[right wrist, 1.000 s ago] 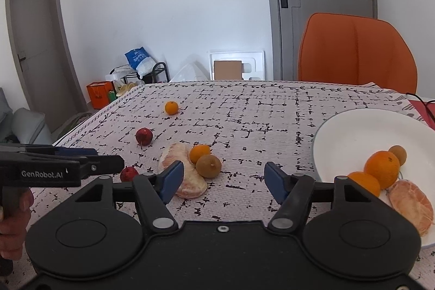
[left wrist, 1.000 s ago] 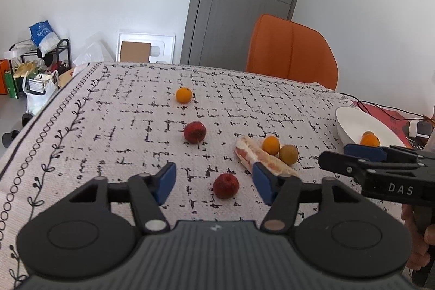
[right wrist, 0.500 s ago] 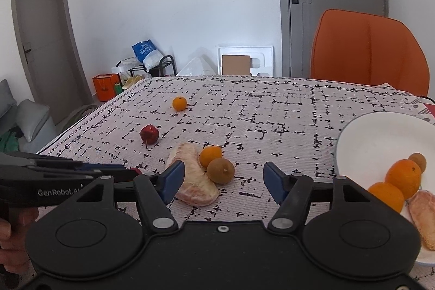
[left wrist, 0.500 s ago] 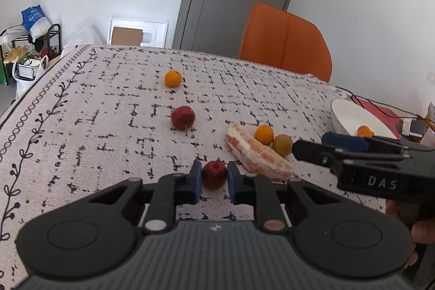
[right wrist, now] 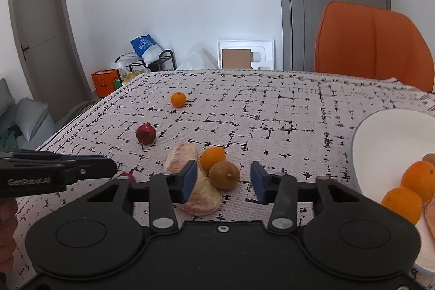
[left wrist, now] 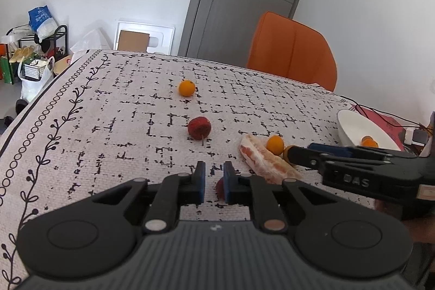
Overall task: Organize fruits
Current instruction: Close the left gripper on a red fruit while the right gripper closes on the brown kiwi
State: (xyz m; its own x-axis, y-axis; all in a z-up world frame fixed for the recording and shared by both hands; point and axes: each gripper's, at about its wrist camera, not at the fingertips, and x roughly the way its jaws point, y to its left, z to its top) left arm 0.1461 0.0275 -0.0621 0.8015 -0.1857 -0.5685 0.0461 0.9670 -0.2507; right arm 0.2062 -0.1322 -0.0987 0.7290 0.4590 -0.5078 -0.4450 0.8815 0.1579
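My left gripper (left wrist: 214,182) is nearly shut, and a small red fruit (left wrist: 220,188) peeks out low beside its right finger; whether the pads grip it I cannot tell. In the right wrist view that fruit (right wrist: 126,176) shows just past the left gripper's tip. My right gripper (right wrist: 223,181) is open, with a brown round fruit (right wrist: 224,175) between its fingers, a small orange (right wrist: 212,159) behind and a pomelo wedge (right wrist: 190,182) at its left finger. Another red fruit (left wrist: 199,127) and an orange (left wrist: 186,87) lie farther back. The white plate (right wrist: 380,137) at right holds oranges (right wrist: 418,177).
The table is covered by a patterned cloth (left wrist: 122,110). An orange chair (left wrist: 292,50) stands behind its far edge. Cables and a red mat (left wrist: 388,121) lie beyond the plate. Bags and a rack (left wrist: 32,50) stand on the floor at left.
My left gripper closed from wide open around the near red fruit and came lower over it. My right gripper moved left, away from the plate, up to the brown fruit.
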